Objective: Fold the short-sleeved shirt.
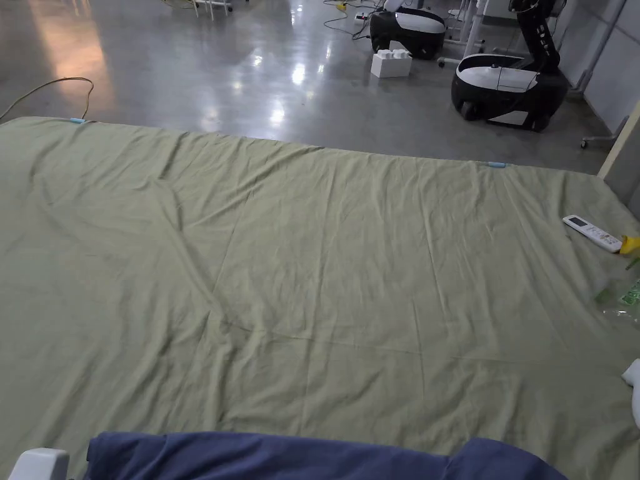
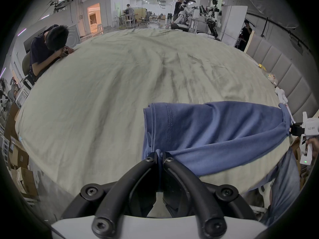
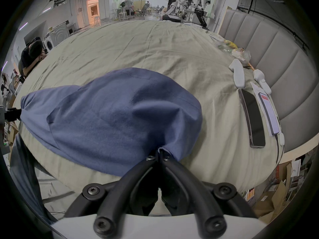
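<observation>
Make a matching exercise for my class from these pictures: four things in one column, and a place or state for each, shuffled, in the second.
Things:
1. blue shirt
2. left tongs
3. remote control
4. dark phone

Places or states:
A. lies on the green sheet near its right edge, in the head view
B. hangs stretched between both tongs at the near edge of the bed
C. lies flat beside the grey padded headboard
D. shut on a bunch of blue cloth

Pairs: 1-B, 2-D, 3-A, 4-C
</observation>
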`<state>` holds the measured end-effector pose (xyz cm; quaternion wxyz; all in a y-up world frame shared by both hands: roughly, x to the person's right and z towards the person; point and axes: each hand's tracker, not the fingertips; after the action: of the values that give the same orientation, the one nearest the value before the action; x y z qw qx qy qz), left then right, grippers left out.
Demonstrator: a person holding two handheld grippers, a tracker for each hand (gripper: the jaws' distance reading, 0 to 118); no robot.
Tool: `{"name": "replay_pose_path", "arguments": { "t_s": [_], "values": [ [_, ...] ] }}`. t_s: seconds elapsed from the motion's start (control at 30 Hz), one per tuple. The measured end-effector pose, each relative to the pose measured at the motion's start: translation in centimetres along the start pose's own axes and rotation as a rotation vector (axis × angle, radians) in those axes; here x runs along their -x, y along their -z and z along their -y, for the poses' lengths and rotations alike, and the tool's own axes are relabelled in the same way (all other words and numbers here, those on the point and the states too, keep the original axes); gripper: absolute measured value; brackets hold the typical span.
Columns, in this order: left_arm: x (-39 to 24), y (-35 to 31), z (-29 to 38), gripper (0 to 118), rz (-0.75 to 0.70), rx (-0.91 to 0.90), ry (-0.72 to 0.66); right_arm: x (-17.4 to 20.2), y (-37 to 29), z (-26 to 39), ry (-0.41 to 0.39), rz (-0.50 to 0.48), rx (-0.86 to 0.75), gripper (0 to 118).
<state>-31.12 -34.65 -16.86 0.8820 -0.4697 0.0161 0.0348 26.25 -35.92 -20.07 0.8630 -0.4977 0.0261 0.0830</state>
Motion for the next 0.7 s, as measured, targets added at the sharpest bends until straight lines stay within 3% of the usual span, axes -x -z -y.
{"name": "replay_pose_path", "arguments": {
  "t_s": [0.07,0.13,0.17,0.2,0.27,0.47,0.67,0.7],
  "values": [
    [-0.1,-0.2,-0.1,7,-0.005,-0.015,-0.020,0.1,-0.1,0.0,-0.008,0.021,-0.019,7],
    [-0.2,-1.1,-0.6,15,0.000,-0.017,-0.044,0.5,-0.6,-0.6,-0.015,0.069,-0.014,32],
    [-0.2,-1.3,-0.9,22,0.005,-0.018,-0.053,0.7,-1.0,-0.9,-0.018,0.120,-0.017,47],
    [-0.2,-1.6,-1.3,38,0.006,-0.021,-0.057,0.6,-1.9,-1.3,-0.027,0.165,-0.028,64],
    [-0.4,-2.3,-2.4,59,-0.017,-0.053,-0.054,0.5,-3.2,-2.2,-0.019,0.177,-0.116,75],
    [-2.9,-4.2,-7.3,61,-0.022,-0.247,-0.023,1.9,-6.8,-6.8,0.098,0.118,-0.408,77],
    [-6.9,-5.1,-11.6,60,-0.060,-0.483,0.026,6.5,-8.8,-11.4,0.094,0.100,-0.715,76],
    [-7.7,-5.5,-12.1,57,-0.066,-0.531,0.038,7.4,-9.1,-12.2,0.090,0.102,-0.756,72]
  ]
}}
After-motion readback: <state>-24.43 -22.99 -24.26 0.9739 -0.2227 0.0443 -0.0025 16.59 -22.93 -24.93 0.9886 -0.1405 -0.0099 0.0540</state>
